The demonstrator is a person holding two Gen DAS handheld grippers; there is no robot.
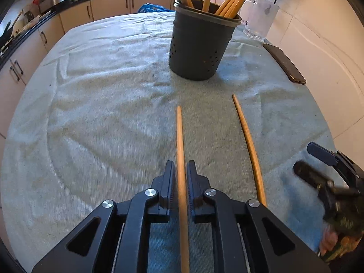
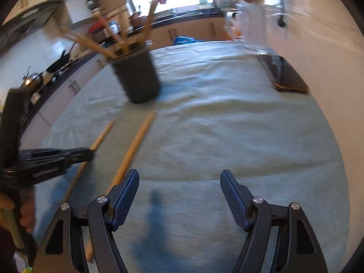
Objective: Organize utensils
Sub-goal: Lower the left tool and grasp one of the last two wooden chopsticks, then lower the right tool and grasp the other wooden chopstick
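A wooden chopstick (image 1: 179, 136) runs straight out between the fingers of my left gripper (image 1: 180, 166), which is shut on it near its thick end. A second chopstick (image 1: 248, 136) lies on the grey-green cloth just to its right. Beyond both stands a dark perforated utensil holder (image 1: 200, 45) with several chopsticks upright in it. My right gripper (image 2: 179, 177) is open over bare cloth with nothing between its fingers. The loose chopstick (image 2: 134, 145) lies just left of its left finger. The left gripper (image 2: 91, 153) shows blurred at the left, and the holder (image 2: 138, 77) behind it.
A clear glass mug (image 1: 261, 20) and a black phone (image 1: 284, 63) sit at the table's right edge by the white wall. A blue bag (image 1: 152, 8) lies past the far edge. Kitchen cabinets and a cluttered counter run behind and to the left.
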